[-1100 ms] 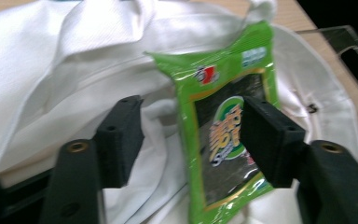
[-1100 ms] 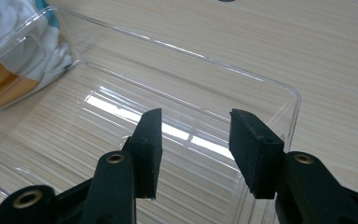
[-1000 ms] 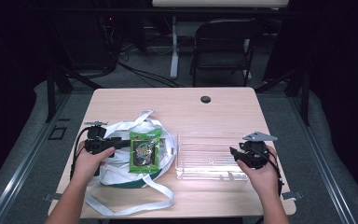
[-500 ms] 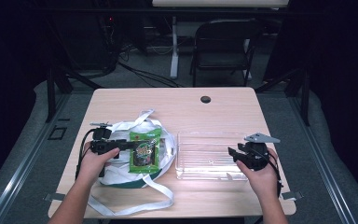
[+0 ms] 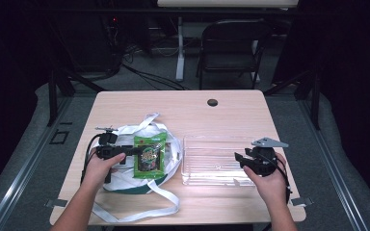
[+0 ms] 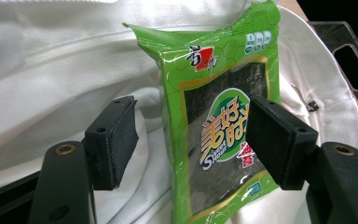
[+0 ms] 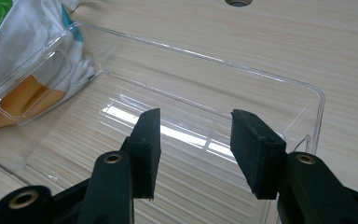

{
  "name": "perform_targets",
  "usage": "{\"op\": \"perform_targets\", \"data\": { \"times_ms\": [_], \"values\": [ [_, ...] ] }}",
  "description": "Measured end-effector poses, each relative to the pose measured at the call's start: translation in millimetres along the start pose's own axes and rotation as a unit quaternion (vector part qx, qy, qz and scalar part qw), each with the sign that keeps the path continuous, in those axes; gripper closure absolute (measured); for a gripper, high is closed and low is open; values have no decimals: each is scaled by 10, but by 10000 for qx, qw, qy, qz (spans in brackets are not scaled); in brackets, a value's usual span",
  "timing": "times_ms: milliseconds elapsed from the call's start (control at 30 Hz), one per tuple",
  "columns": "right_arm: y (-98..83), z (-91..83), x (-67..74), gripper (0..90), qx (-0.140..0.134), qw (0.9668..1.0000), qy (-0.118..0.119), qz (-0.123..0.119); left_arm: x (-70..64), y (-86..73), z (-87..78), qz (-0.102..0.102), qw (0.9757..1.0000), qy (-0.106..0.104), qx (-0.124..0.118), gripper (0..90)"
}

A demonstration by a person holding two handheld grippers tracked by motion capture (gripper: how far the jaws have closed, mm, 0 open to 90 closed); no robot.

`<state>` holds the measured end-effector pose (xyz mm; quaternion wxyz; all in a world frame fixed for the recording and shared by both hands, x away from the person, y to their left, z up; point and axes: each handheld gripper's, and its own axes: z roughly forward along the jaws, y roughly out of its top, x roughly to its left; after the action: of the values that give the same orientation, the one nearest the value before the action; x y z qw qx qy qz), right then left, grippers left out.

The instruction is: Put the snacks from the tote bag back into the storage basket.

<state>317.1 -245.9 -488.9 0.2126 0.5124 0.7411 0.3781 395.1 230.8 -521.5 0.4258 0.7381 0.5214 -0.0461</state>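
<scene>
The left gripper point(image 6: 191, 140), jaws spread, straddles the upright snack packet point(image 6: 219, 116); the right gripper point(image 7: 193, 149) hovers, jaws spread, above the tray point(image 7: 307, 93).

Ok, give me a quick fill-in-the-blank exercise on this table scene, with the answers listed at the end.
1. The green seaweed snack packet lies on a ____ cloth bag.
2. The left claw has its jaws ____ around the packet, not yet closed on it.
3. The right claw is poised over a clear plastic ____.
4. Behind the table stands a folding ____.

Answers: white; open; tray; chair
</scene>
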Motion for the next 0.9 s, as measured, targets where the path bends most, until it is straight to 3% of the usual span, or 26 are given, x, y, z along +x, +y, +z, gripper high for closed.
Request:
{"op": "perform_targets", "data": {
  "times_ms": [433, 667, 900],
  "values": [
    [-18, -35, -3, 530, -36, 10000, -34, 15, -3, 2, 144, 47, 9995, -184, 240, 350],
    [-44, -79, -22, 530, -36, 10000, -77, 49, 9, 11, 226, -30, 9989, -381, 274, 356],
    [-62, -106, -35, 530, -48, 9999, -111, 61, 30, 20, 268, -36, 9986, -430, 317, 359]
  ]
}}
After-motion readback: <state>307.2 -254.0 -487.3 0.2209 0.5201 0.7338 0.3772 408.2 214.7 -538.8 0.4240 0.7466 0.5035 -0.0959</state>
